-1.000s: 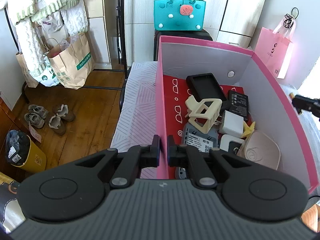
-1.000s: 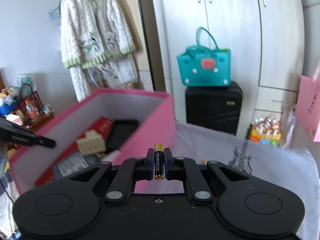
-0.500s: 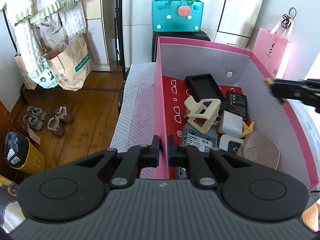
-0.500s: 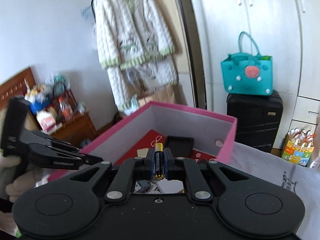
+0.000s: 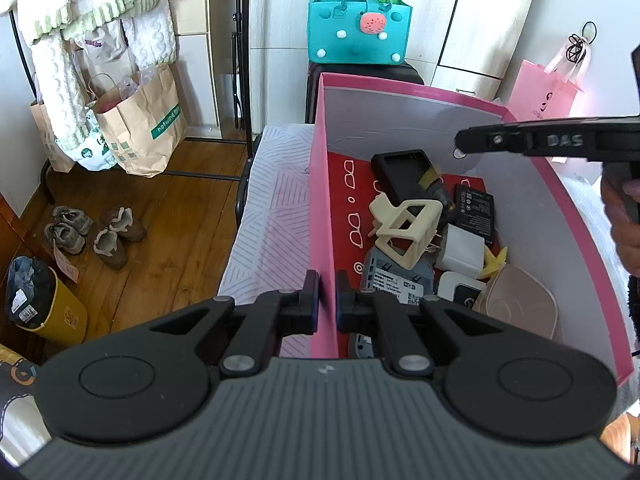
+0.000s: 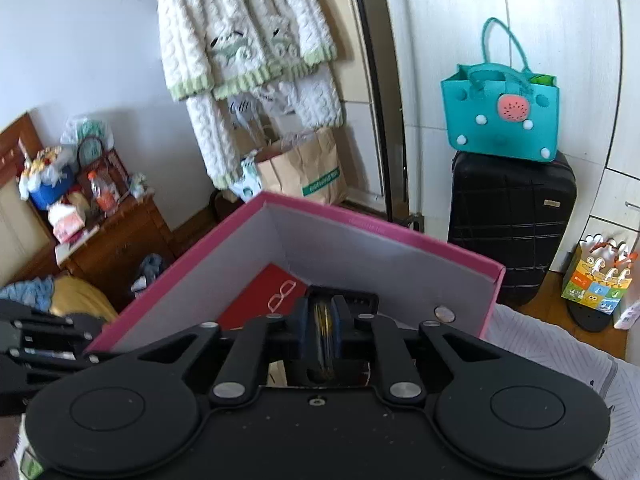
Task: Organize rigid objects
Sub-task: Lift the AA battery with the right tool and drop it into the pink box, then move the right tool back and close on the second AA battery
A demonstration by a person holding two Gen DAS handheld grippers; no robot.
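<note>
Battery [image 5: 434, 188] blurred mid-air inside pink box [image 5: 322, 200], axis slanting; right jaws opening, empty; left jaws clamping box wall

I can read only few texts. On the brown paper bag [image 5: 140, 124], far to the left of my left jaws, a green band carries the word "hotwind". On the side of the right gripper [image 5: 472, 142], above and right of those jaws, stand raised letters "DAS". Labels on the box contents are too small to read.
</note>
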